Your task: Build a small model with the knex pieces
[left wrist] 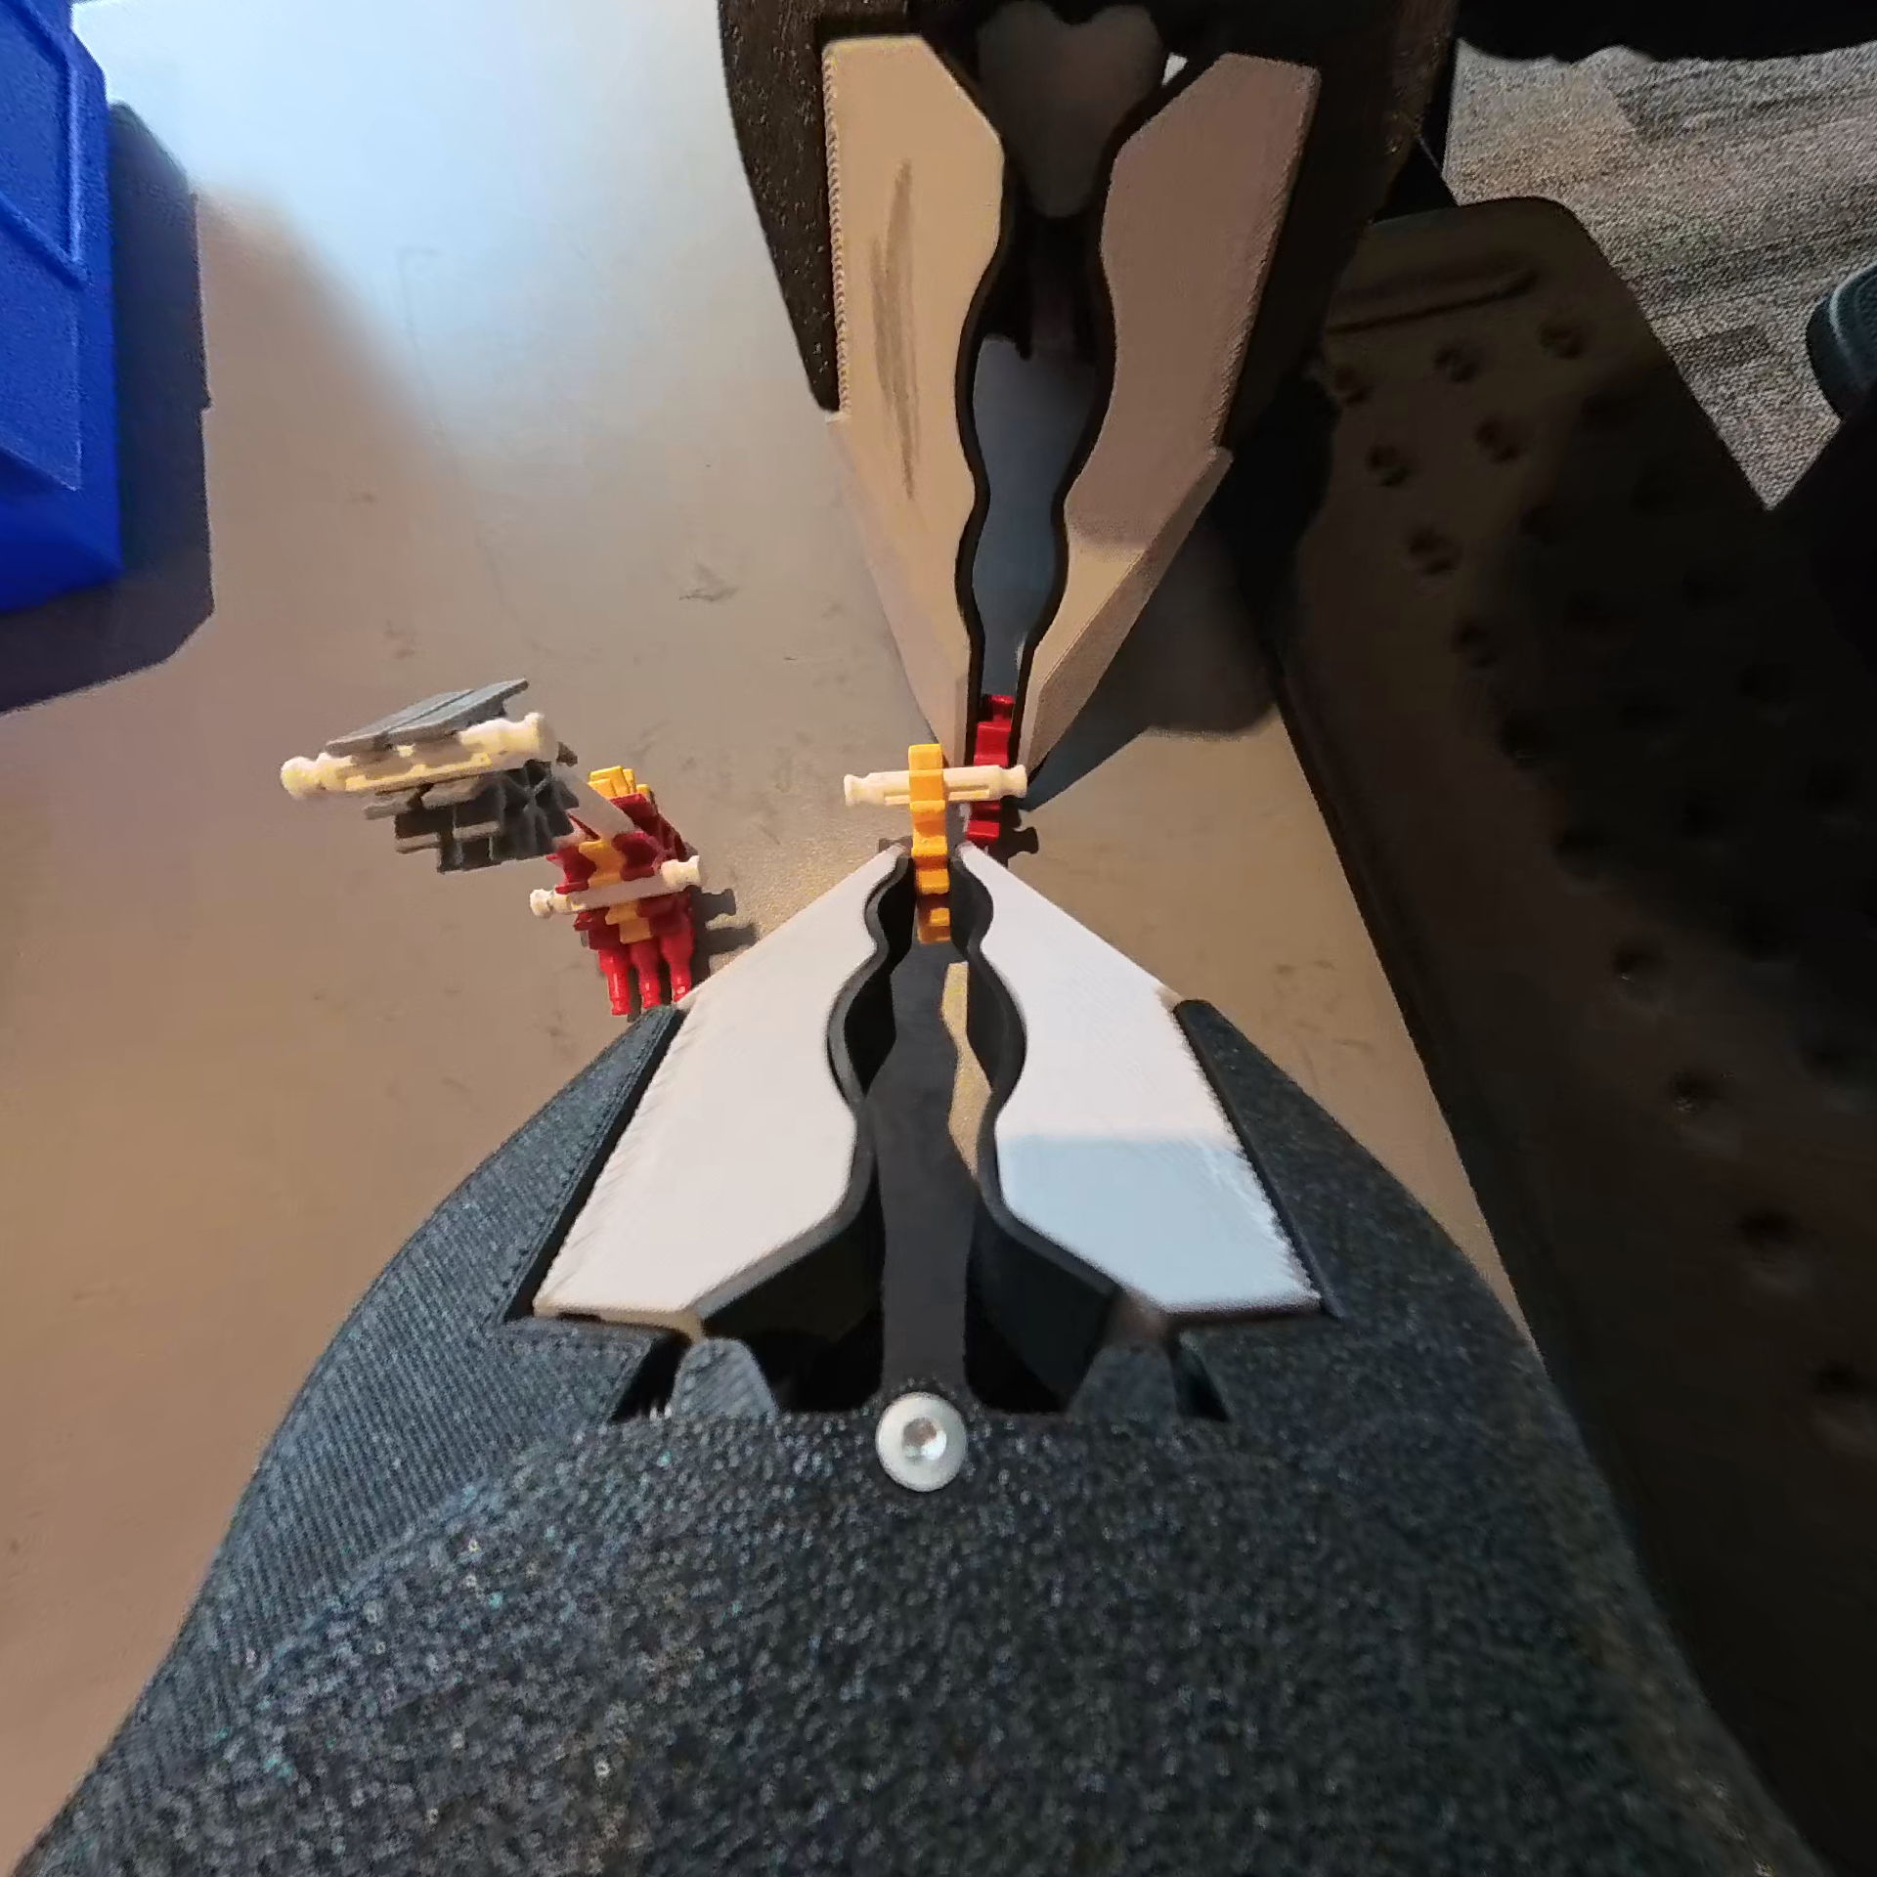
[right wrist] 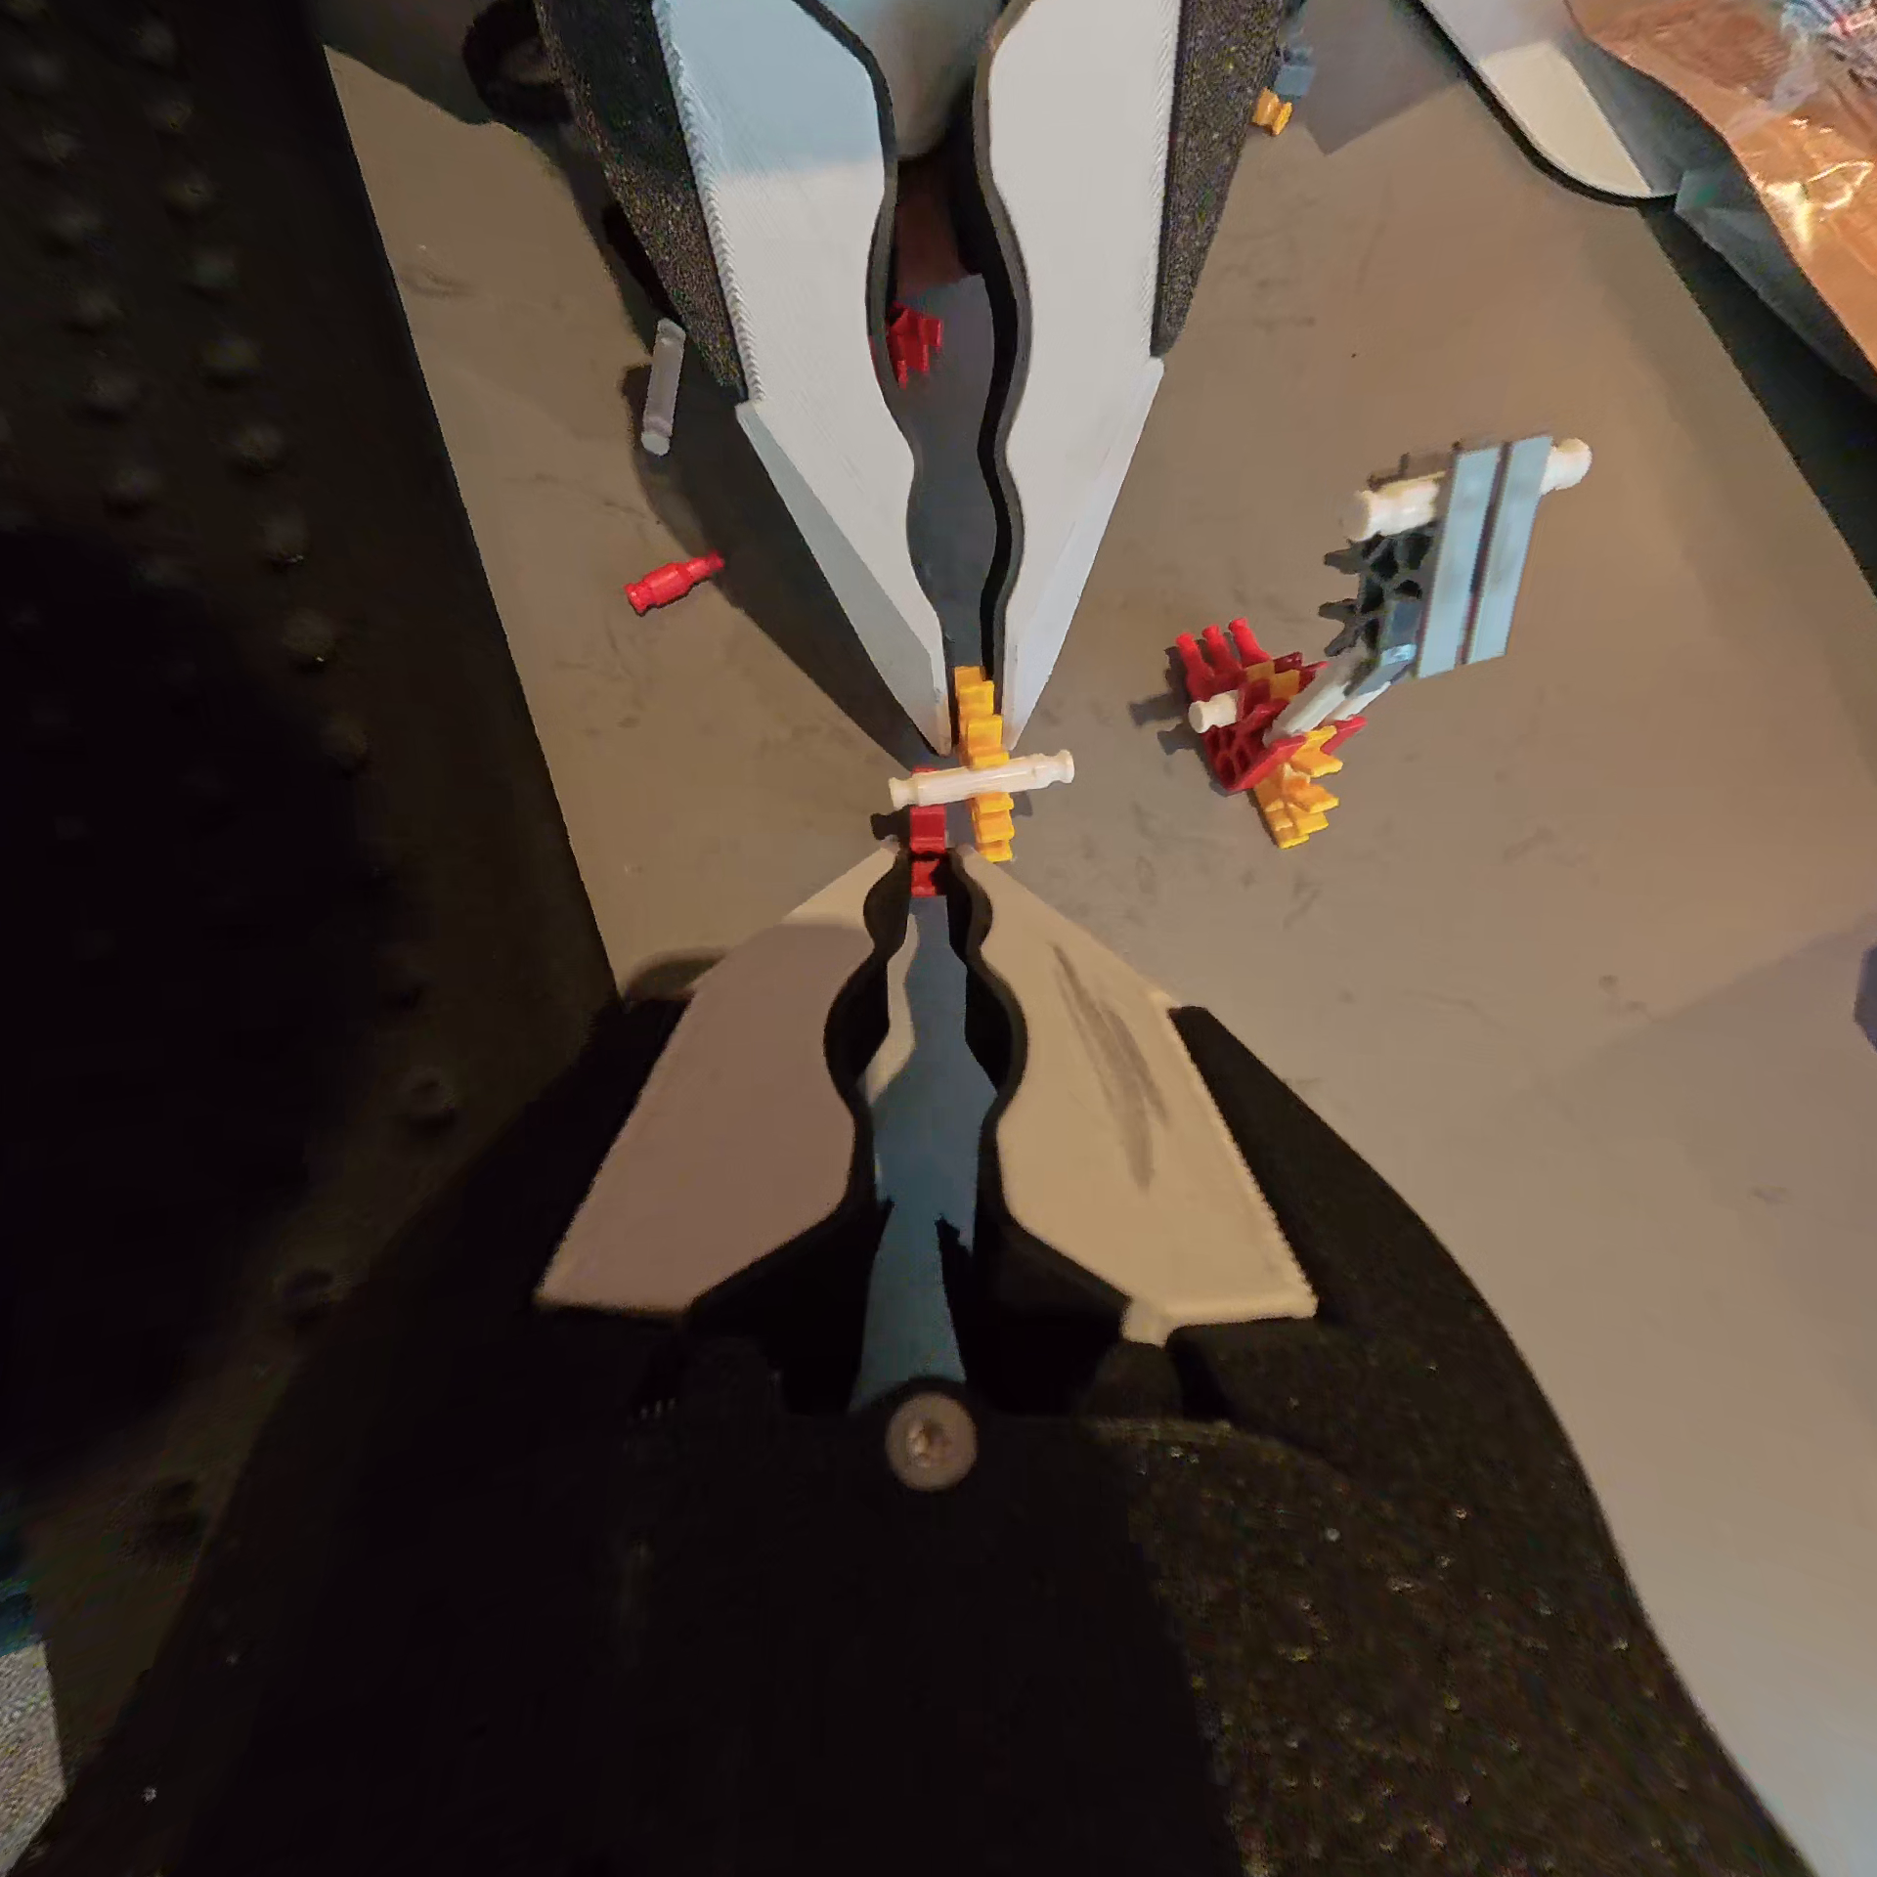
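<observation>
Item: yellow connector (left wrist: 929, 848), pinched in our left hand-held gripper (left wrist: 932, 863); red connector (right wrist: 926, 835), clamped in our right hand-held gripper (right wrist: 926, 863). White rod (right wrist: 980, 780) bridges both above the desk (right wrist: 1422, 1016). We judge that square, coaxial pressure seats it best.

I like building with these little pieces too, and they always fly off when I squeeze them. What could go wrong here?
1. The left hand-held gripper pinches only the yellow connector's end, so it could twist or pop out.
2. The right hand-held gripper grips just the tip of the red connector; the white rod joining both pieces might pull loose.
3. Anything dropped could hit the small built model lying close by on the table.
</observation>
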A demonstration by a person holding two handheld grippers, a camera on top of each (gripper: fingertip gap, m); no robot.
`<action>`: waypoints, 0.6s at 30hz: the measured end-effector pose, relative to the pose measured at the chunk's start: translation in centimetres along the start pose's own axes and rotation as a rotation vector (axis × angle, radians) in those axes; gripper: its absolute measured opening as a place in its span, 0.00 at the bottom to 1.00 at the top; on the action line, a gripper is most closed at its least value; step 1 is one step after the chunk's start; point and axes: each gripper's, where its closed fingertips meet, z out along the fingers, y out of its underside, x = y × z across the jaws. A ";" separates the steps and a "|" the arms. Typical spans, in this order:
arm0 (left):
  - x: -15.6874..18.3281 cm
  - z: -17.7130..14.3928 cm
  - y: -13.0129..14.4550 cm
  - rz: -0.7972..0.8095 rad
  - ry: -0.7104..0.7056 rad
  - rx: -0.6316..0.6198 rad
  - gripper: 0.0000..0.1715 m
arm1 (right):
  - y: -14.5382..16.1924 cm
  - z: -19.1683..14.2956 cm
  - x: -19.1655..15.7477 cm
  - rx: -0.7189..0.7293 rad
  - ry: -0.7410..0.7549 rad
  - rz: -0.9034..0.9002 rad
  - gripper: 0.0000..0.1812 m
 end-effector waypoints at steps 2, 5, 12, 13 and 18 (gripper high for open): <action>0.0 0.0 0.0 0.005 -0.009 -0.003 0.03 | 0.0 -0.1 0.1 -0.015 0.022 -0.007 0.03; 0.0 0.1 0.0 0.001 -0.017 -0.008 0.03 | 0.1 -0.3 0.3 -0.028 0.061 -0.010 0.03; 0.2 0.3 0.0 0.001 -0.017 -0.002 0.03 | 0.1 -0.3 0.1 -0.014 0.066 0.015 0.03; 0.1 0.3 0.0 0.003 -0.019 -0.005 0.03 | 0.1 -0.3 0.1 -0.011 0.066 0.023 0.03; 0.1 0.3 0.0 0.005 -0.016 -0.005 0.03 | 0.1 -0.3 0.2 0.009 0.047 0.050 0.03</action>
